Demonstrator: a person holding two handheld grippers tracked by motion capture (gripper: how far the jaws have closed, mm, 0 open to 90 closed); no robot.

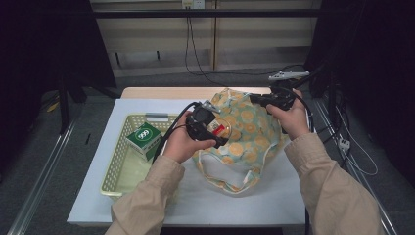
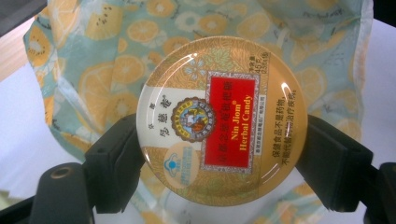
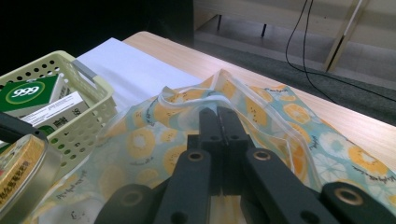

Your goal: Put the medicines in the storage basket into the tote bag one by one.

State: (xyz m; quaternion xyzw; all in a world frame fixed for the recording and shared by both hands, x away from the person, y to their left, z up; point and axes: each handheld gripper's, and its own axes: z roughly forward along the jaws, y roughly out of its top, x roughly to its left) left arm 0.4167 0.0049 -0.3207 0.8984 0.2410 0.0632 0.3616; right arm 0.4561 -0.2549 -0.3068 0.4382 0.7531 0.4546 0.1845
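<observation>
Evidently the work in hand is loading or unloading the soft cloth tote bag printed with orange and kiwi slices on pale blue [image 1: 244, 132], and the way each tool is held fits that. The left gripper [image 1: 215, 132] has its two black jaws clamped on the rim of a round, flat gold tin of herbal candy with a red label [image 2: 222, 121], one pad on each side of its edge, so the lid faces the gripper's own camera and the tin cannot roll out. In the high view the tin sits directly over the bag's printed cloth, just beyond the left jaw tips, off the table.

The right gripper [image 3: 223, 126] has its jaws pressed together on the fabric near the bag's piped rim, and from there the cloth spreads away ahead of and to both sides of the jaws. That pinch probably serves to keep the limp bag from sliding or collapsing while the other hand works at it.

Off to the outer side of the left gripper stands a pale yellow perforated plastic basket [image 1: 117, 171] holding a green and white medicine box marked 999 [image 1: 143, 138].
</observation>
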